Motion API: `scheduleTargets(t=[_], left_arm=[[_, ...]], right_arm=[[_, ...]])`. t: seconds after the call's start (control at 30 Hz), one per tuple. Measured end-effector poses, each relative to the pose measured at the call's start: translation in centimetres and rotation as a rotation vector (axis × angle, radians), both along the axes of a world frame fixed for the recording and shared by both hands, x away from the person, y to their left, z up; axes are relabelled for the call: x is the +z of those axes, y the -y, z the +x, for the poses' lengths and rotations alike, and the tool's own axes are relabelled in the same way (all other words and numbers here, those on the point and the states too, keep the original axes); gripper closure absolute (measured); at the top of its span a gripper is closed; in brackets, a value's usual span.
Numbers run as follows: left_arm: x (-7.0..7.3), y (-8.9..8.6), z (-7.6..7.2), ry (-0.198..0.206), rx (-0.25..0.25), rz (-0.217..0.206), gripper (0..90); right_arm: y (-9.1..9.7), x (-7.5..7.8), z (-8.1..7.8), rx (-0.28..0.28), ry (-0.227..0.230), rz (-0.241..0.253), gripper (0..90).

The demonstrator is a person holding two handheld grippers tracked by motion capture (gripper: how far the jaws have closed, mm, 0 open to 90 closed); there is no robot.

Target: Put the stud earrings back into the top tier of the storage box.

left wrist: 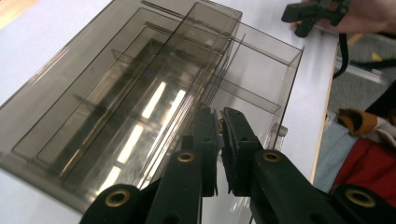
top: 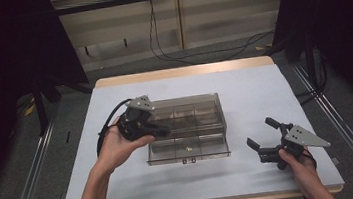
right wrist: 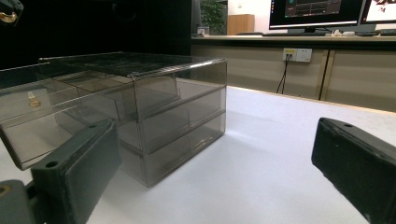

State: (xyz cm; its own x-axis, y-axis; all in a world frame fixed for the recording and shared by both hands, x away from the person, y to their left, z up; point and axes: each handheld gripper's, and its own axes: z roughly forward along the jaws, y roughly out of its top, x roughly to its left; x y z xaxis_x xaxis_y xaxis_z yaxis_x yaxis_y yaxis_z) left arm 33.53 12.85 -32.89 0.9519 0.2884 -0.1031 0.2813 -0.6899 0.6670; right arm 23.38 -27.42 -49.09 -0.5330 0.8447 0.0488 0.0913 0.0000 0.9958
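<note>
From the high view, a smoky, see-through plastic drawer box [top: 187, 121] stands near the middle of the white table [top: 243, 87], its long side facing the person, with thin dividers showing through the flat top. One drawer [top: 188, 148] is pulled out toward the person, and a small pale knob sits at the middle of its front. The left gripper [top: 160, 130], held in the person's left hand [top: 119, 146], hangs over the box's left end with its jaws closed together and nothing between them. The right gripper [top: 261, 135] rests low in the right hand [top: 297, 163], well apart from the box on its right, jaws spread wide and empty. In the left gripper view, the box [left wrist: 116, 93] lies below the jaws as a tinted, glossy shell with nested walls and bright streaks of reflected light; the pulled-out drawer [left wrist: 261, 79] juts toward the table edge, and the two black jaws stand nearly touching just above it. In the right gripper view, the box [right wrist: 154, 107] stands on the table [right wrist: 261, 154] ahead and to the left, showing stacked levels through its clear side, the open drawer [right wrist: 32, 126] with its small knob reaching out at the left, and the wide-set jaws frame it without touching.
</note>
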Motion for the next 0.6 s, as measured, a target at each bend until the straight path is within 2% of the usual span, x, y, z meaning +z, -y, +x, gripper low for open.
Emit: scheduleTargets(t=[0.13, 0.2, 0.23, 0.27, 0.3, 0.33, 0.4, 0.43, 0.47, 0.5, 0.57, 0.6], left_arm=[[0.0, 1.4, 0.0, 0.002, -0.027, 0.023, 84.9], [-0.1, 2.5, 0.1, -0.008, -0.054, 0.068, 84.9], [-0.1, 2.5, 0.1, -0.008, -0.054, 0.068, 84.9], [-0.2, 3.0, 0.0, -0.016, -0.059, 0.087, 84.9], [-0.5, 3.7, 0.1, -0.013, -0.072, 0.131, 84.9], [-0.5, 3.7, 0.1, -0.013, -0.072, 0.131, 84.9], [-0.6, 4.3, 0.3, -0.011, -0.102, 0.176, 85.0], [-0.6, 4.3, 0.3, -0.011, -0.102, 0.176, 85.0], [-0.9, 4.7, 0.4, -0.025, -0.127, 0.214, 85.0], [-0.9, 4.7, 0.4, -0.025, -0.127, 0.214, 85.1], [-1.5, 5.2, 0.4, -0.041, -0.134, 0.262, 85.1], [-1.7, 5.4, 0.4, -0.047, -0.146, 0.272, 85.1]], right_arm=[[0.0, 0.0, 0.0, 0.0, 0.001, -0.001, 0.5], [0.0, 0.0, 0.0, 0.0, 0.001, -0.001, 0.5], [0.0, 0.0, 0.0, 0.001, 0.001, 0.0, 0.5], [0.0, 0.0, 0.0, -0.001, 0.0, -0.001, 0.5], [0.0, 0.0, 0.0, -0.001, 0.0, -0.001, 0.5], [0.0, 0.0, 0.0, -0.001, 0.0, -0.001, 0.5], [0.0, 0.0, 0.0, 0.001, 0.0, -0.001, 0.5], [0.0, 0.0, 0.0, 0.001, 0.0, -0.001, 0.5], [0.0, 0.0, 0.0, 0.001, 0.0, 0.0, 0.5], [0.0, 0.0, 0.0, 0.001, 0.0, 0.0, 0.5], [0.0, 0.0, 0.0, 0.002, -0.001, 0.0, 0.5], [0.0, 0.0, 0.0, 0.003, -0.002, 0.0, 0.5]])
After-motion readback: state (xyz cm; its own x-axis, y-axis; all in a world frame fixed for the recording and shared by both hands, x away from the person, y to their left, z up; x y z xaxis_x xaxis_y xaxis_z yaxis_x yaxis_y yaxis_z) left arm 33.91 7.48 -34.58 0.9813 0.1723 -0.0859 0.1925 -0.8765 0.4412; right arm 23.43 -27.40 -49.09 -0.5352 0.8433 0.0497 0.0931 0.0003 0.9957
